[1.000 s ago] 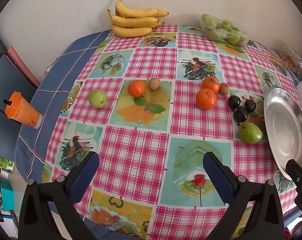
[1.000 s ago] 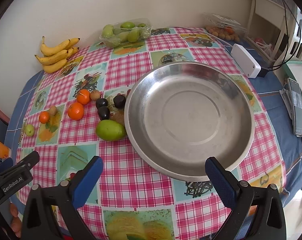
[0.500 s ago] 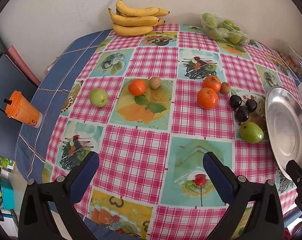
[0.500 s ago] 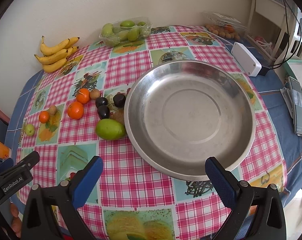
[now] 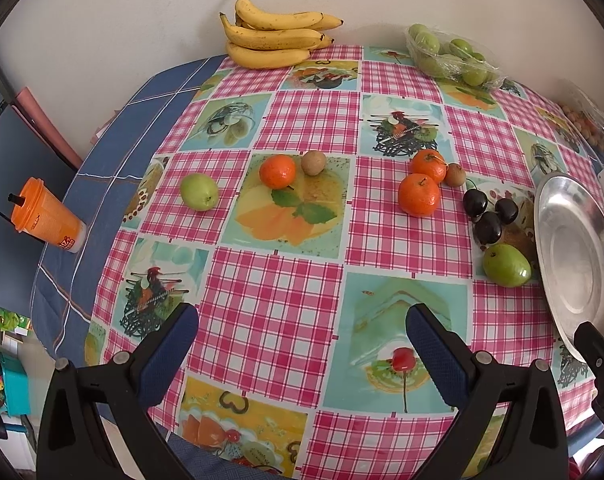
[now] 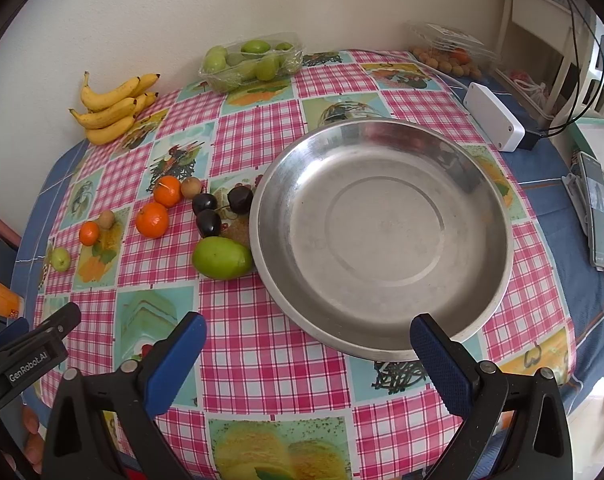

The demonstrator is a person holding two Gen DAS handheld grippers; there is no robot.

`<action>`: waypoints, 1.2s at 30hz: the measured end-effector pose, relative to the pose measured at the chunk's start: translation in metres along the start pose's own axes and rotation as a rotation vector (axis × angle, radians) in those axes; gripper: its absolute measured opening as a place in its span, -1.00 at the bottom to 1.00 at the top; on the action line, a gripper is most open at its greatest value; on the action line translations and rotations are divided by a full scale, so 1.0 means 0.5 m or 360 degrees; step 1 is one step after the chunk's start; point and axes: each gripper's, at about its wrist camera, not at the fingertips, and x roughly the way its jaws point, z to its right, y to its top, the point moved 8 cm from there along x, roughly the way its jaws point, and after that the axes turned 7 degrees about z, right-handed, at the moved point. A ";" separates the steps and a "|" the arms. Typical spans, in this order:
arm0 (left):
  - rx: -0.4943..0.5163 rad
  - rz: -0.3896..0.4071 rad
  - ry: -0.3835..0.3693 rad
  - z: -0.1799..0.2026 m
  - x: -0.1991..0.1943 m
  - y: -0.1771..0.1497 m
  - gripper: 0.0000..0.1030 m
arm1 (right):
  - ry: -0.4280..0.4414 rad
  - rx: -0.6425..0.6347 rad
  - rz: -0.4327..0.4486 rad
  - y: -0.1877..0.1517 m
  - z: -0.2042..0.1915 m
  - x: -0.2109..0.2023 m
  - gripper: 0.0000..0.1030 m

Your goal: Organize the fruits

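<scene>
Loose fruit lies on the checked tablecloth: a small green apple (image 5: 199, 191), an orange (image 5: 277, 171) beside a kiwi (image 5: 313, 162), two more oranges (image 5: 418, 195) with another kiwi (image 5: 455, 175), three dark cherries (image 5: 488, 227) and a large green fruit (image 5: 506, 265). An empty steel bowl (image 6: 381, 236) sits right of the green fruit (image 6: 222, 258). My left gripper (image 5: 302, 336) hangs open above the cloth near the front edge. Open too, my right gripper (image 6: 307, 340) hovers at the bowl's near rim. Neither holds anything.
A banana bunch (image 5: 276, 36) and a wrapped tray of green fruit (image 5: 449, 56) lie by the back wall. An orange cup (image 5: 44, 216) stands at the left edge. A white box (image 6: 493, 122), a clear punnet (image 6: 447, 50) and a phone (image 6: 595, 208) are on the right.
Both grippers have barely moved; the left wrist view has drifted slightly, and nothing on the table has shifted.
</scene>
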 end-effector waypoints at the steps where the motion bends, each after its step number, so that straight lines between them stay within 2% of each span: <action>1: 0.0000 0.0000 0.0000 0.000 0.000 0.000 1.00 | 0.0000 0.0000 0.0000 0.000 0.001 0.000 1.00; 28: -0.0006 0.0003 -0.0003 -0.002 0.001 -0.001 1.00 | 0.0010 0.0005 -0.0008 -0.001 0.000 0.003 1.00; 33: -0.0050 0.0015 -0.0069 -0.003 0.005 0.010 1.00 | 0.0075 -0.0015 -0.0012 0.003 -0.018 0.006 1.00; 36: -0.0128 0.0009 -0.0118 -0.015 0.009 0.021 1.00 | 0.0108 -0.0070 -0.0006 0.012 -0.039 0.008 1.00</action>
